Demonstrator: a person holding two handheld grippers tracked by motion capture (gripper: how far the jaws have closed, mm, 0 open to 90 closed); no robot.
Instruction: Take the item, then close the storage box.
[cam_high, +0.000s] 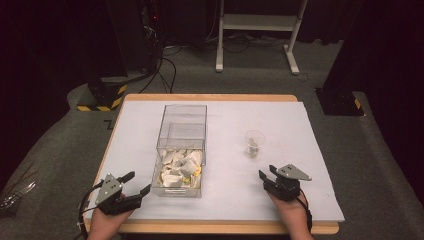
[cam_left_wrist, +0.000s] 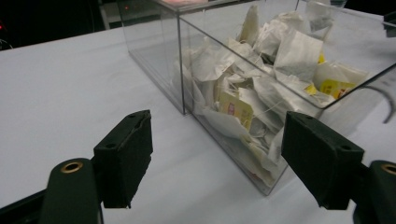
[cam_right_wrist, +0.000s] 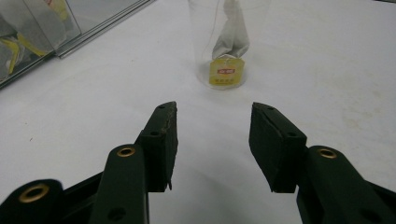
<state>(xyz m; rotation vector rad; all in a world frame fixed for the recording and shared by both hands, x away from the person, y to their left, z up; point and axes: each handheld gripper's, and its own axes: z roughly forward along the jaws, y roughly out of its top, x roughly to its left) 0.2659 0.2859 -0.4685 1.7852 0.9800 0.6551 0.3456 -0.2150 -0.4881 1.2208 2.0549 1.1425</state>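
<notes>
A clear plastic box (cam_high: 182, 131) lies on the white table, its near half piled with several white tea bags (cam_high: 179, 167) carrying yellow tags. The same tea bags (cam_left_wrist: 261, 84) press against the box wall (cam_left_wrist: 154, 51) in the left gripper view. A clear plastic cup (cam_high: 254, 143) stands right of the box with one tea bag (cam_right_wrist: 231, 32) and its yellow tag inside. My left gripper (cam_high: 138, 183) is open near the box's front left corner, holding nothing. My right gripper (cam_high: 265, 171) is open just short of the cup (cam_right_wrist: 227, 42), holding nothing.
The white mat (cam_high: 280, 120) covers a wooden table whose front edge (cam_high: 230, 228) runs under my hands. A white desk frame (cam_high: 257, 30) and black equipment with hazard-striped bases (cam_high: 102, 95) stand on the grey carpet beyond.
</notes>
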